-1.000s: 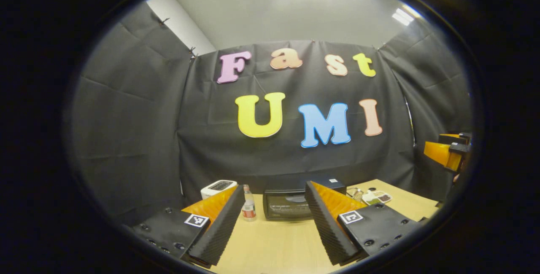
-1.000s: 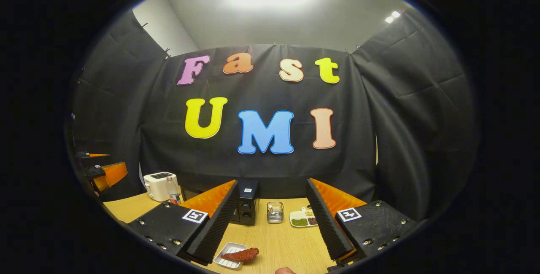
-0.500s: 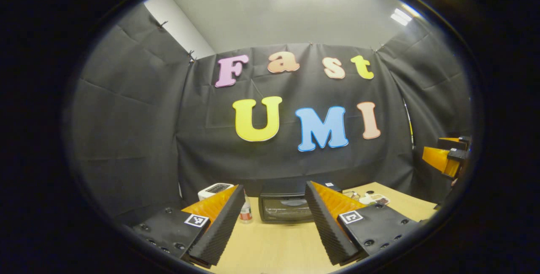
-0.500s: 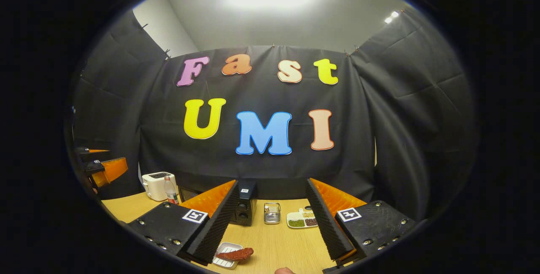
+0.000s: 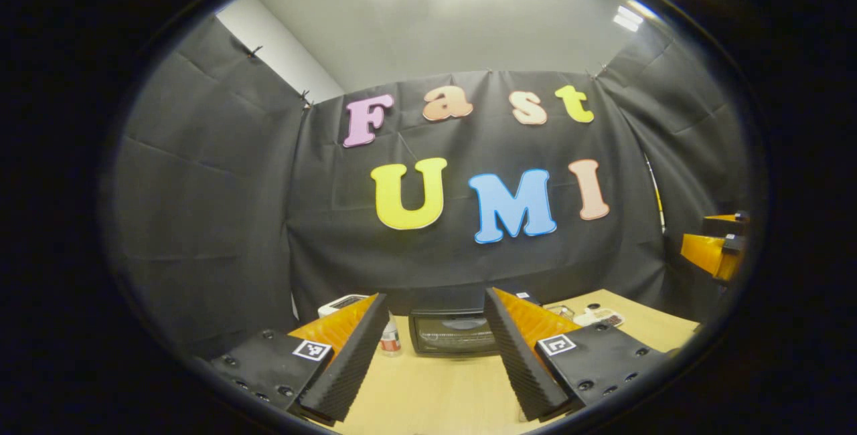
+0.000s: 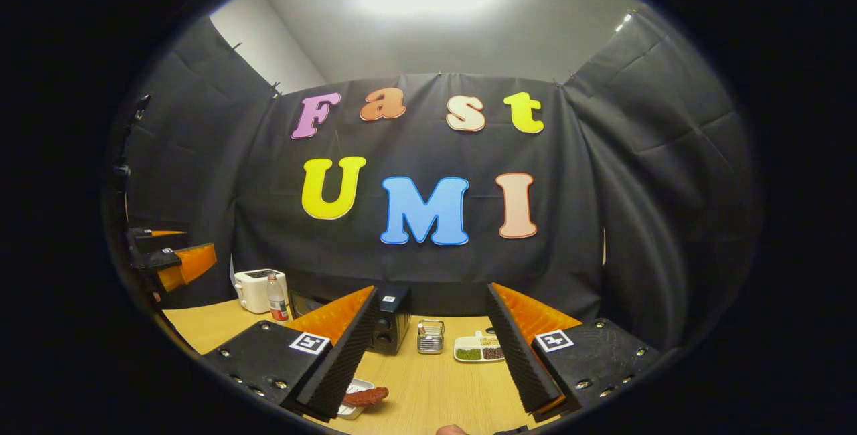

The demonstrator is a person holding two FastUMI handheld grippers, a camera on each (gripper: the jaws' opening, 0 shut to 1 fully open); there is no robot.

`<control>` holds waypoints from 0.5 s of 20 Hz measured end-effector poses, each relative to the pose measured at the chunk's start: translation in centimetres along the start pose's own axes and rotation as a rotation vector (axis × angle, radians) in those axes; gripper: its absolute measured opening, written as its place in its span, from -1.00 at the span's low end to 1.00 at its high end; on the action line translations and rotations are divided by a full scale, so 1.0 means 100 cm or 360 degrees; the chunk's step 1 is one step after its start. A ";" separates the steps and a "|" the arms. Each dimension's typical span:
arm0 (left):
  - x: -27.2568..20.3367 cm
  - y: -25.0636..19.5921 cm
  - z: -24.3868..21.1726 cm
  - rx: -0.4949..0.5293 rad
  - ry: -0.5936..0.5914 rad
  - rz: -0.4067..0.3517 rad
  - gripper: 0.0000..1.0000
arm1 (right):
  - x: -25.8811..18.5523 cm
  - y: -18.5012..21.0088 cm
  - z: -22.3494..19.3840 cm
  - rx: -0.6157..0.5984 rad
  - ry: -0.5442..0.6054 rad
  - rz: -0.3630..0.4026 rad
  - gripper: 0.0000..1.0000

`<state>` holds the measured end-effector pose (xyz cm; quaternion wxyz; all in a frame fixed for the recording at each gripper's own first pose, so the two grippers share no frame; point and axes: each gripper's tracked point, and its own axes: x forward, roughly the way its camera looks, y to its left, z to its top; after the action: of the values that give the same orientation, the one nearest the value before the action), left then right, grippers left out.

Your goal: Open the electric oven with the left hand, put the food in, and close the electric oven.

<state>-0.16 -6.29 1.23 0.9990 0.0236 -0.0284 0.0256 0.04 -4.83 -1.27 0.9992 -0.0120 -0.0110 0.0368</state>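
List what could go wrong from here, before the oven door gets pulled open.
1. The bottle stands close to the left of the electric oven; the open left gripper could knock it over on its way to the door.
2. The food lies partly off its small white tray, so it might slide off if nudged.
3. The right gripper is open with the food low beside its left finger, off-centre for a grasp.

Both the left gripper [image 5: 435, 348] and the right gripper [image 6: 428, 348] hang level above the table, fingers spread wide apart, gripping nothing.
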 end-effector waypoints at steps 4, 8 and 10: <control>0.015 -0.004 -0.009 -0.0005 0.0032 0.0012 1.00 | -0.001 -0.006 -0.004 0.0032 0.0020 0.0003 0.92; 0.044 -0.011 -0.018 -0.0022 0.0044 -0.0018 1.00 | 0.008 -0.015 -0.008 0.0040 0.0024 -0.0048 0.92; 0.063 -0.015 -0.024 -0.0022 0.0045 -0.0046 1.00 | 0.011 -0.019 -0.009 0.0035 0.0020 -0.0089 0.92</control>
<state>6.30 -7.40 -0.83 0.9997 0.0169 -0.0139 0.0112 1.30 -6.62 -2.12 0.9999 -0.0010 -0.0046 0.0090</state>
